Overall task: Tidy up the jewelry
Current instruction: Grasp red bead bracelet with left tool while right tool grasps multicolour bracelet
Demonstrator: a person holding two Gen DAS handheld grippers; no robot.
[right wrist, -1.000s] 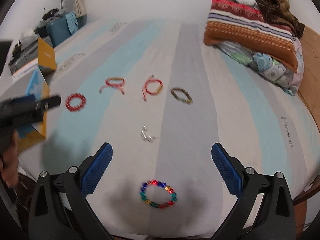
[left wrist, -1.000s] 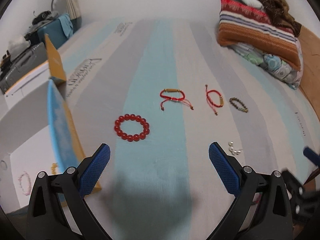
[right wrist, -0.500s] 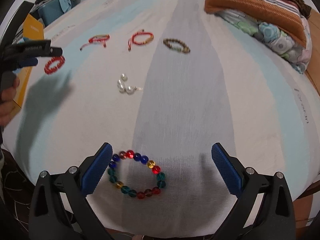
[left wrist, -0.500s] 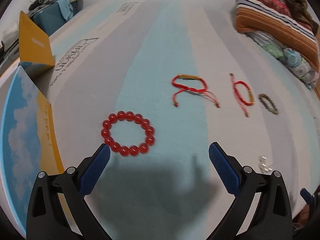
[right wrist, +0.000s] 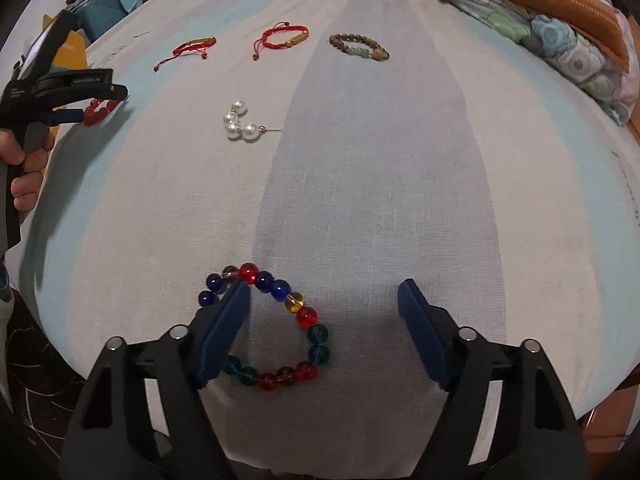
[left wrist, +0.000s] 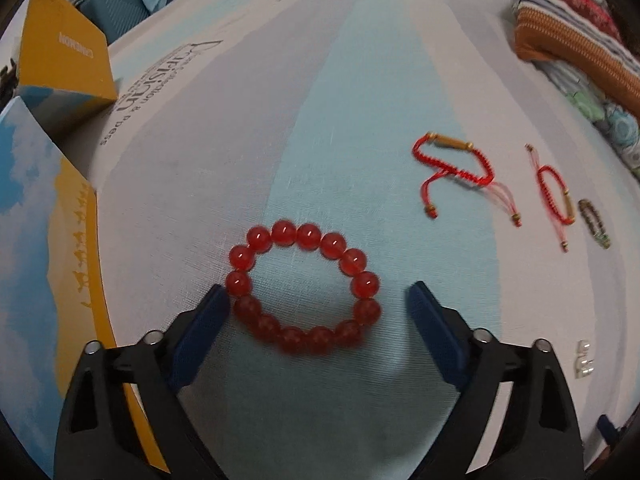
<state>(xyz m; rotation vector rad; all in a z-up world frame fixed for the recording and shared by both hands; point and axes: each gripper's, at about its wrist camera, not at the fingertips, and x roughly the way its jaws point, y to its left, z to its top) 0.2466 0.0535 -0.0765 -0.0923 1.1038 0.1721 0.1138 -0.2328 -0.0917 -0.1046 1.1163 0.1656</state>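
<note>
Both claws are seen lowered over the striped bedsheet [right wrist: 380, 184], jaws apart and just closing. Between the fingers of the left gripper [left wrist: 316, 300] the red bead bracelet [left wrist: 304, 286] is framed, lying flat as a ring slightly wider than deep; the left pad is seen at its lower left beads, possibly touching, while the right pad is kept clear of it. The right gripper [right wrist: 324, 300] is set across the multicoloured bead bracelet [right wrist: 272, 326]: its left finger is placed over the ring's left side, and the right finger stands well apart on bare cloth. Two red cord bracelets [right wrist: 188, 46] [right wrist: 282, 38], a brown bead bracelet [right wrist: 360, 46] and a pearl earring [right wrist: 240, 122] are laid farther off. Open sheet is left between them; a yellow-and-blue box [left wrist: 44, 216] borders the left edge.
</note>
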